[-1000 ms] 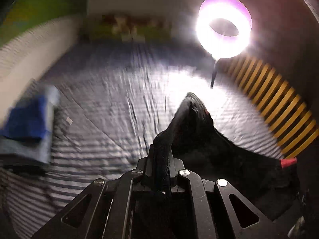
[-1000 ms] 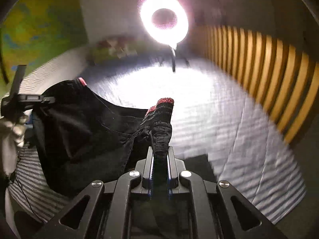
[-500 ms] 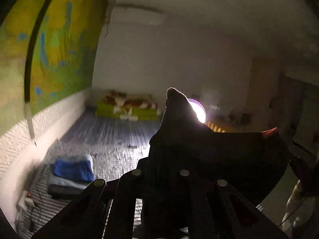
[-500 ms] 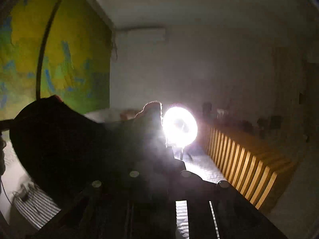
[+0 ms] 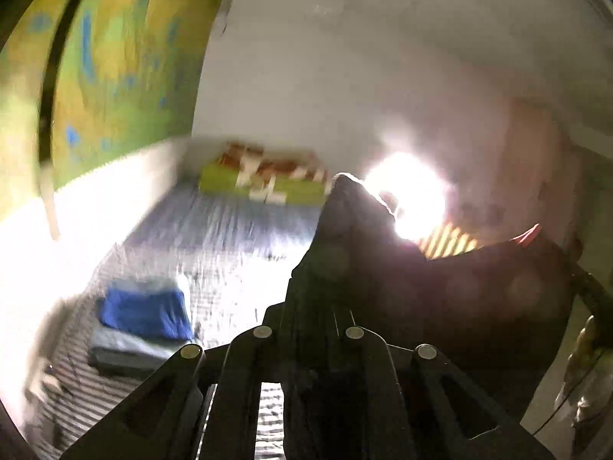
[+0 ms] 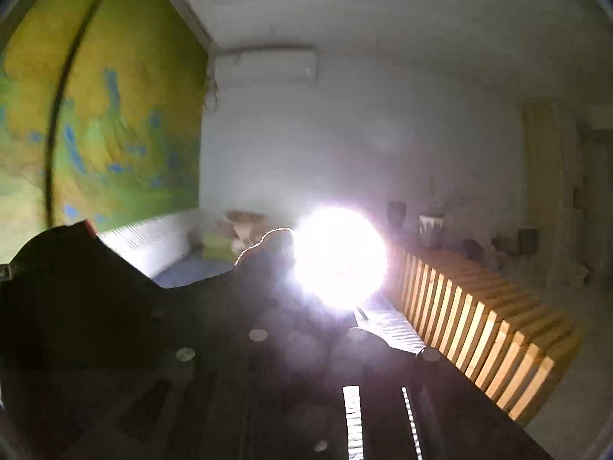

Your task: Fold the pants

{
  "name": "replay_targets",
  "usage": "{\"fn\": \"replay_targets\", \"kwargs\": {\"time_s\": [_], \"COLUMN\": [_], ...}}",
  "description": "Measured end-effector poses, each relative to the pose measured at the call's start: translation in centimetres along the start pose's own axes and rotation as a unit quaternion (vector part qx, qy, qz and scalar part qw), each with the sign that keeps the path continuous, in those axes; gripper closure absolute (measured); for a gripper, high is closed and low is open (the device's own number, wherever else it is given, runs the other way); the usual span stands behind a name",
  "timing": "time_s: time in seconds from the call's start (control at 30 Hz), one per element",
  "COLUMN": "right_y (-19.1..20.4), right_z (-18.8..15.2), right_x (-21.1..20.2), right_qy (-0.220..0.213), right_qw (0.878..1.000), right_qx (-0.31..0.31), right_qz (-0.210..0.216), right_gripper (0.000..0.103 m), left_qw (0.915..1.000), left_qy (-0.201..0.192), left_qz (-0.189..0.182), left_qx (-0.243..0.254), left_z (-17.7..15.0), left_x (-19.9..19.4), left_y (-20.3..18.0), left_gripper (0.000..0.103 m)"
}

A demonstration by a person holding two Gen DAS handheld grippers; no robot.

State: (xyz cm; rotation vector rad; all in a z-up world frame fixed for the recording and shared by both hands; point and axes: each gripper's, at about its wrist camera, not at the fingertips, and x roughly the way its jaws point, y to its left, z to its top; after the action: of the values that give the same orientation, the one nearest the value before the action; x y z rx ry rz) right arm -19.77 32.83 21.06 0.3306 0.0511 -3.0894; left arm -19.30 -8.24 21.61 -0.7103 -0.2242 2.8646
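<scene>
Both tools clamp pants (image 5: 440, 299); blue stack (image 5: 145, 312), seemingly folded, only in left view

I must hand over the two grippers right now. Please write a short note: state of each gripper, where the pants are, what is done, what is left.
Left gripper: shut on the black pants at one top corner.
Right gripper: shut on the pants' other corner.
Pants: held in the air between both grippers, above the striped bed sheet.
Done: pants picked up and spread out.
Left: every fold. A folded pile with a blue garment on top lies on the sheet.
</scene>
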Motion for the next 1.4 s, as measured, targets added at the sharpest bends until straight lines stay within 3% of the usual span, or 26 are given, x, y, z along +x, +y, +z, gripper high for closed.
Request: {"fn": "replay_targets", "kwargs": {"time_s": [0.2,0.33,0.43,0.5,0.63,0.77,0.87,1.0,1.1,1.27,1.4], "right_y": [0.1,0.8,1.0,1.3,1.5,-0.8,-2.1,-3.7,-5.4,-7.7,-7.9], "right_z": [-4.9,-10.3,-15.2,-18.1,-24.9,-26.3,-24.6,-22.9,-22.5,-23.8,-26.1], "right_x": [17.0,28.4,34.8,38.2,43.6,42.4,40.2,36.7,33.0,23.9,17.4], "right_qy": [0.074,0.126,0.174,0.21,0.338,0.353,0.346,0.349,0.34,0.348,0.355], "right_qw": [0.997,0.99,0.982,0.975,0.938,0.935,0.938,0.936,0.938,0.932,0.929], "right_qx": [-0.022,-0.04,-0.045,-0.048,-0.068,-0.016,0.012,0.045,0.059,0.089,0.088], "right_qz": [-0.03,-0.052,-0.059,-0.058,-0.044,-0.022,-0.021,0.016,0.022,0.04,0.051], "right_gripper": [0.094,0.094,0.094,0.093,0.085,0.076,0.071,0.07,0.07,0.07,0.07], "left_qw": [0.9959,0.9913,0.985,0.9766,0.9528,0.9597,0.9618,0.9699,0.9739,0.9774,0.973], "left_qy": [0.076,0.11,0.151,0.188,0.266,0.235,0.22,0.203,0.195,0.186,0.207], "left_qz": [0.027,0.06,0.075,0.1,0.145,0.149,0.16,0.133,0.116,0.1,0.102], "left_qx": [-0.04,-0.04,-0.037,-0.029,-0.024,-0.041,-0.029,-0.024,-0.006,-0.002,-0.004], "left_z": [-2.9,-5.2,-8.7,-11.3,-15.2,-14.1,-12.2,-8.6,-8.0,-9.7,-14.4], "left_x": [18.6,30.1,38.1,43.6,49.6,48.2,46.8,40.1,35.1,25.3,17.4], "left_y": [4.0,6.1,7.1,8.2,10.6,12.3,14.0,13.6,12.6,11.4,11.4], "left_gripper": [0.095,0.095,0.095,0.095,0.089,0.069,0.067,0.062,0.059,0.046,0.042]}}
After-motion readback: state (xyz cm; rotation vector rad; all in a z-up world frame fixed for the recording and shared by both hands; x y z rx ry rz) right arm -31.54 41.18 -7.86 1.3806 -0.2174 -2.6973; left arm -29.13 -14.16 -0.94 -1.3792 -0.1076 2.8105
